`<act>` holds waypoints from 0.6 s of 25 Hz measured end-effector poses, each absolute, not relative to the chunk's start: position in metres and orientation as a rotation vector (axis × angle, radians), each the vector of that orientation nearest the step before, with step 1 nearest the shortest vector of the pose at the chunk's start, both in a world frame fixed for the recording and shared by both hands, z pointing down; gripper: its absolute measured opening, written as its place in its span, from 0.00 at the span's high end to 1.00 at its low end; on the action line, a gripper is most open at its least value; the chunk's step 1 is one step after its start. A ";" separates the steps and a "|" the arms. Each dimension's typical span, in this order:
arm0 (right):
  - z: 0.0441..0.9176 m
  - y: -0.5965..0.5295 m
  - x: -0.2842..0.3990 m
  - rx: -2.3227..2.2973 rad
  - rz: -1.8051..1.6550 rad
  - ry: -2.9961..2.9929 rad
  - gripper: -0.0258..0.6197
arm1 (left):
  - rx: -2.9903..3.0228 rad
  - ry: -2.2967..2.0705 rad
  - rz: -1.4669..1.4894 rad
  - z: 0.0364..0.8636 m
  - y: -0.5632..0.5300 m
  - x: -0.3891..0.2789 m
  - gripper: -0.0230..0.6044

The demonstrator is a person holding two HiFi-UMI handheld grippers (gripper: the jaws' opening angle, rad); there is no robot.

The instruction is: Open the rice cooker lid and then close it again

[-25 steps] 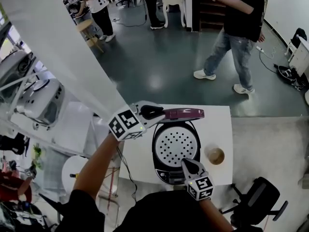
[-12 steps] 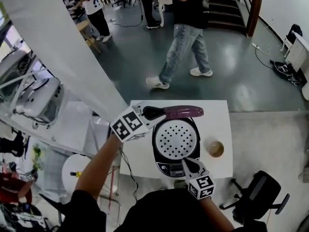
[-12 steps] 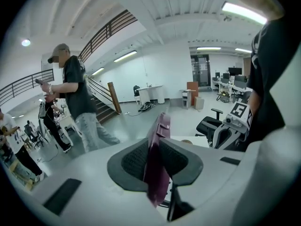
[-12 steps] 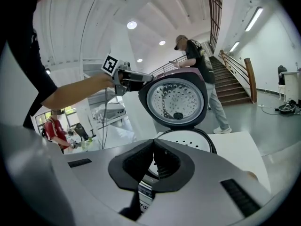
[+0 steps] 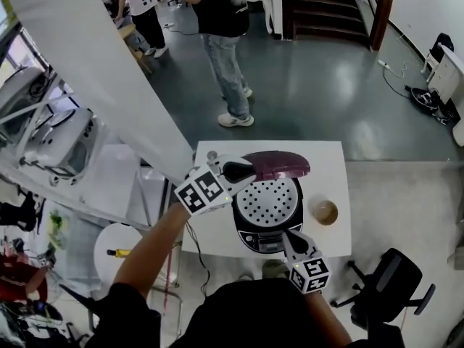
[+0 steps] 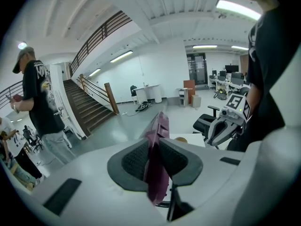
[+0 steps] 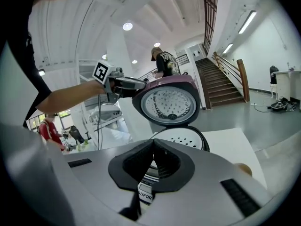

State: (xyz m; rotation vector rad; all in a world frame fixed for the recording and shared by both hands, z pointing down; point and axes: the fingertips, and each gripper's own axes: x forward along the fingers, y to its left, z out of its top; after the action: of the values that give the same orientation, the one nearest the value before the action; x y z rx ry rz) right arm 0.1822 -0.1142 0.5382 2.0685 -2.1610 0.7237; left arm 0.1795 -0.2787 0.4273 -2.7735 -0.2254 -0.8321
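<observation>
A rice cooker (image 5: 255,238) stands on a white table (image 5: 214,232), its perforated inner plate (image 5: 270,201) showing. The purple lid (image 5: 279,164) is raised on its hinge at the far side and tilts over the pot. My left gripper (image 5: 243,171) is shut on the lid's rim; in the left gripper view the purple lid (image 6: 157,166) sits pinched between the pads (image 6: 136,158). My right gripper (image 5: 288,236) is shut and empty, hovering at the cooker's front by the control panel (image 7: 146,191). The right gripper view shows the lid's underside (image 7: 170,103).
A small round brown cup (image 5: 324,212) stands on the table right of the cooker. An office chair (image 5: 391,293) is at the lower right. A person (image 5: 217,35) walks on the floor beyond the table. A staircase (image 5: 322,6) rises at the back.
The left gripper moved right and slightly down with the lid, which now tilts further over the pot. The right gripper shifted a little along the cooker's front. The person walked from right to left.
</observation>
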 end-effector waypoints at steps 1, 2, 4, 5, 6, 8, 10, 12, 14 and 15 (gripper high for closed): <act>0.539 -0.112 0.183 2.078 0.726 -2.154 0.96 | -2.769 -0.230 -0.834 0.430 -0.276 0.178 0.86; 0.539 -0.109 0.183 2.087 0.728 -2.147 0.96 | -2.766 -0.231 -0.836 0.432 -0.273 0.177 0.86; 0.539 -0.105 0.183 2.100 0.731 -2.138 0.96 | -2.764 -0.233 -0.842 0.436 -0.268 0.174 0.87; 0.539 -0.102 0.182 2.104 0.733 -2.135 0.96 | -2.760 -0.234 -0.848 0.437 -0.266 0.173 0.87; 0.540 -0.099 0.181 2.108 0.736 -2.131 0.96 | -2.755 -0.235 -0.854 0.439 -0.263 0.172 0.87; 0.540 -0.092 0.179 2.115 0.743 -2.124 0.96 | -2.741 -0.238 -0.868 0.442 -0.257 0.170 0.87; 0.541 -0.086 0.177 2.122 0.746 -2.119 0.96 | -2.727 -0.251 -0.885 0.447 -0.250 0.168 0.87; 0.542 -0.081 0.176 2.129 0.746 -2.118 0.96 | -2.709 -0.267 -0.906 0.453 -0.241 0.166 0.87; 0.542 -0.074 0.174 2.133 0.743 -2.117 0.96 | -2.695 -0.280 -0.923 0.462 -0.231 0.164 0.87; 0.542 -0.070 0.174 2.135 0.738 -2.116 0.96 | -2.694 -0.283 -0.929 0.466 -0.226 0.163 0.87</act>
State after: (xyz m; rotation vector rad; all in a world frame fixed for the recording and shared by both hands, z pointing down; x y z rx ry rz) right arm 0.1745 -0.0700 0.5423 2.1348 -2.1159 0.7384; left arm 0.1634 -0.2255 0.4657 -2.6938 -0.2827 -0.9287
